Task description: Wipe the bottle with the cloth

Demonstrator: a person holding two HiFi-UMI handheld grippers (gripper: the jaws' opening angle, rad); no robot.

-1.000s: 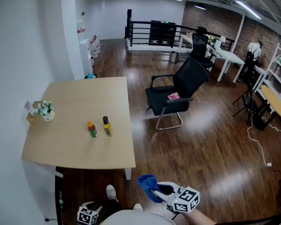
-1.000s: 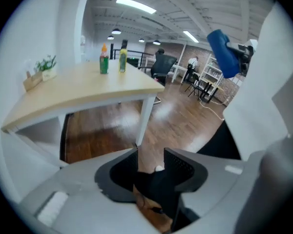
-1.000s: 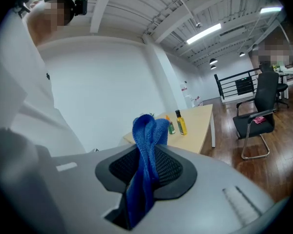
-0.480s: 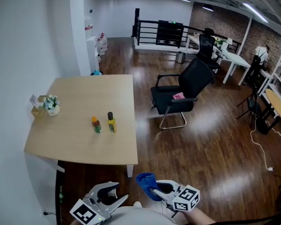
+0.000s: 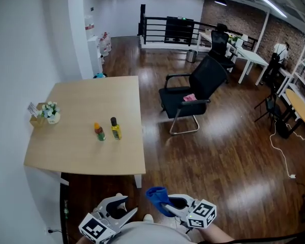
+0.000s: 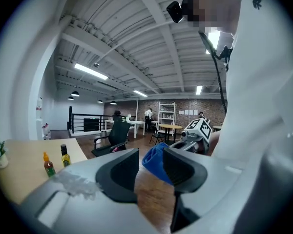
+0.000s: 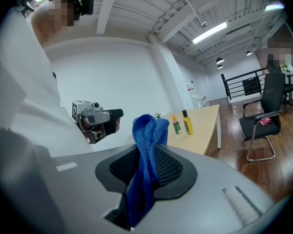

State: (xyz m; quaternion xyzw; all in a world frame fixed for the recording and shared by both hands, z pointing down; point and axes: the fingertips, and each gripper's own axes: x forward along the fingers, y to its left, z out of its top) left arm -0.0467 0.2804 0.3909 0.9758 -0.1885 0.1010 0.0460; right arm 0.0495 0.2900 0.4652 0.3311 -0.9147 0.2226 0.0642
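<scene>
Two small bottles stand side by side on the wooden table: a yellow bottle with a black cap and a green bottle with an orange cap. Low in the head view, well short of the table, my right gripper is shut on a blue cloth. To its left my left gripper stands open with nothing between its jaws.
A small pot of white flowers and a card holder sit at the table's left edge. A black office chair with a pink item on its seat stands right of the table. Wooden floor lies between me and the table.
The left gripper has come up into the head view, open jaws now showing. The right gripper still holds the cloth in the same place. The view has shifted slightly.
</scene>
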